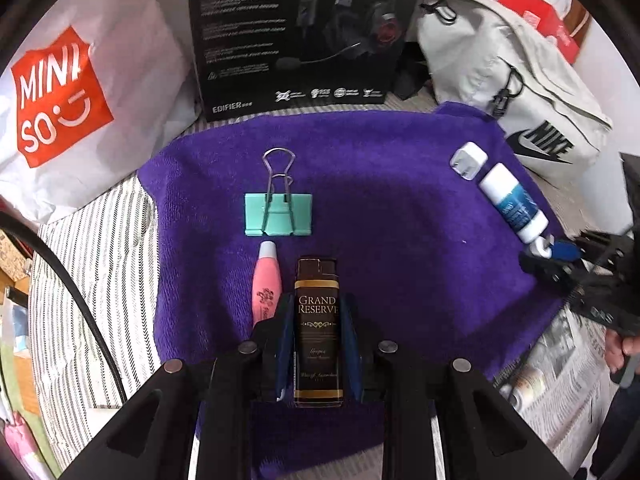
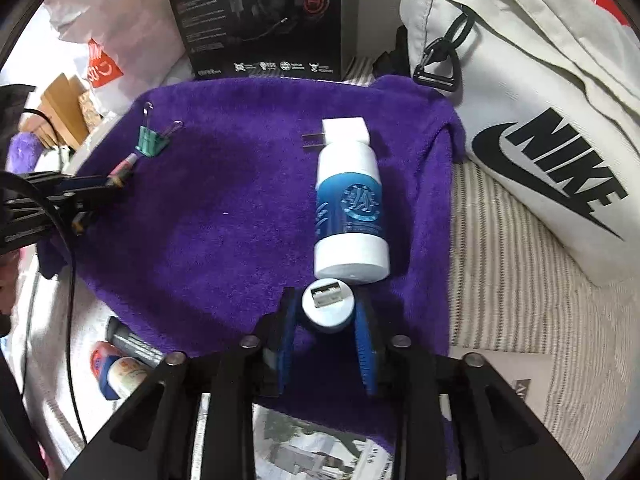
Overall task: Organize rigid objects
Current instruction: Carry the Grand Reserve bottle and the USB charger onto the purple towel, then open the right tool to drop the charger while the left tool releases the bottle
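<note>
Left hand-held gripper (image 1: 316,344) clamps the brown lighter (image 1: 317,320) on the purple towel (image 1: 400,240); right hand-held gripper (image 2: 326,320) straddles the white USB plug (image 2: 327,304), grip unclear, beside the blue-white bottle (image 2: 352,208).

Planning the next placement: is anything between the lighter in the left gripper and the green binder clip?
Nothing visible. Only bare purple towel separates the lighter from the binder clip. The pink tube lies to the lighter's left, off that line.
</note>
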`<state>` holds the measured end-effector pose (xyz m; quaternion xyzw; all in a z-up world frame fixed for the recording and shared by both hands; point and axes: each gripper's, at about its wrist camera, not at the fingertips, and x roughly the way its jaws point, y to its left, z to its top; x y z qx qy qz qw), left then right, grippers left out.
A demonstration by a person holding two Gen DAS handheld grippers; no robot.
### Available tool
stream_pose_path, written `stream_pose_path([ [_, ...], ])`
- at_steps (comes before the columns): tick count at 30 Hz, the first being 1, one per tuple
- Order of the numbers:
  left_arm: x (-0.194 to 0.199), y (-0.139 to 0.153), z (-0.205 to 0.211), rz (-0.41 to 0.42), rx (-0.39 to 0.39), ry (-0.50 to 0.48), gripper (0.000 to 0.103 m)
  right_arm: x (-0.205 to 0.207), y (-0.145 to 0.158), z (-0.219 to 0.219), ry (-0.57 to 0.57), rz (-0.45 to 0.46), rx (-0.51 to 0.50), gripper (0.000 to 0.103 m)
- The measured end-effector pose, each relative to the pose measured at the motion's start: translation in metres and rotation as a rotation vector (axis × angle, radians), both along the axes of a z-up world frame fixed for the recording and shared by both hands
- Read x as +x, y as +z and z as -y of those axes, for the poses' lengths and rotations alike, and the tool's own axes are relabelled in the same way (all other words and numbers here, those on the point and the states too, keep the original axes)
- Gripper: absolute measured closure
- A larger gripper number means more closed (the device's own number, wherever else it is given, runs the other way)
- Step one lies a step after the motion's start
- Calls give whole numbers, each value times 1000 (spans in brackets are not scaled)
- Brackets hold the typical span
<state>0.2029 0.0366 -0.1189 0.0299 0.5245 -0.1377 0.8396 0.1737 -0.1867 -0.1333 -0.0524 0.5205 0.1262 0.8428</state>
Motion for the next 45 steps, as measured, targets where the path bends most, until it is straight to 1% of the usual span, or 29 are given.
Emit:
stream_pose_path([
  [2,3,-2,-1,-3,-7,7,80,-2,2,-1,-2,-1,11,60],
  [3,5,-4,0,-4,-4,10,80,-5,4,-2,1,7,9,52],
  [4,6,-4,1,-2,2,9,80,-7,6,-2,1,17,0,49],
  [11,7,-7,8,16,46,2,80,-22,22,6,-20,52,4,49],
  [16,4,-8,11,32,82,-4,80,-33,31,16,-54,67,39,49],
  [20,3,-7,10,36,82,6,80,-45,34,20,-70,74,75,49],
  [22,0,-7,9,33,79,11,78,-50,35,22,-76,72,91,49],
  [24,-3,-7,9,26,67,10,73,-56,37,25,-84,75,105,49],
  [28,-13,-5,8,11,63,19,71,-66,39,28,-94,75,124,48],
  [32,-32,6,7,32,58,19,70,-77,41,29,-101,76,133,48],
  [34,-45,15,8,54,52,17,64,-82,42,30,-105,82,138,48],
  [35,-51,19,9,63,48,12,58,-84,42,30,-108,85,140,48],
  [39,-84,33,21,103,36,-9,57,-94,47,31,-117,100,143,48],
  [41,-99,36,28,109,13,-15,56,-97,49,32,-123,109,138,48],
  [45,-121,31,46,107,-18,-48,50,-105,52,39,-145,126,120,46],
])
